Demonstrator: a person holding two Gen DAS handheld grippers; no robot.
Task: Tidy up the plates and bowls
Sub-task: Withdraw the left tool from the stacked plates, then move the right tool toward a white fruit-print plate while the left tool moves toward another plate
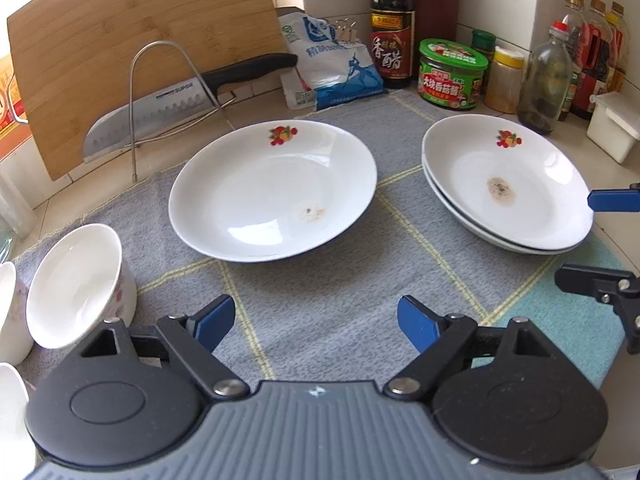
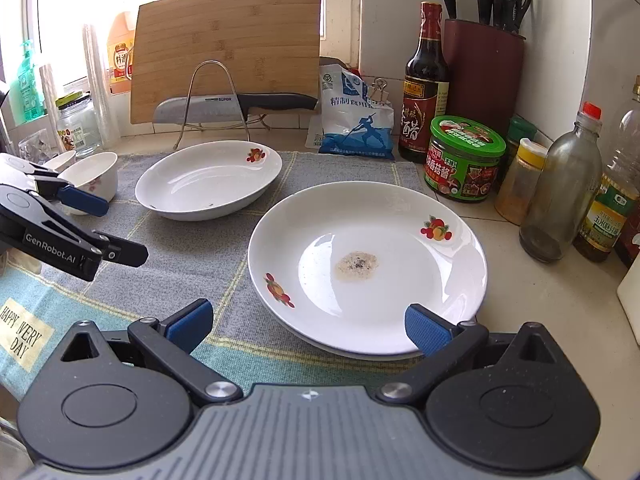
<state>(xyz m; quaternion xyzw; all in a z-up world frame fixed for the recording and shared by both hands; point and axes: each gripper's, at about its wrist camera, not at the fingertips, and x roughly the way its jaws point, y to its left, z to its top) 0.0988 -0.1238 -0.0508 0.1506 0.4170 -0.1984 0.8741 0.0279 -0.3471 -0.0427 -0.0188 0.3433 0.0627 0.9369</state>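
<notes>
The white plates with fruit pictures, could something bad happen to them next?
Maybe. The stacked white fruit-print plates overhang the grey checked cloth's edge near the bottles; a nudge might knock the clear glass bottle. The top one has a brown stain, so stacking the single white deep plate could spread it. The right tongs are open, so nothing is gripped yet.

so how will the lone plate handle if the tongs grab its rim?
The lone plate looks glazed ceramic: probably rigid, slick, chip-prone. Its sloped rim may slide out of a shallow pinch. On the cloth it likely drags, not glides.
</notes>
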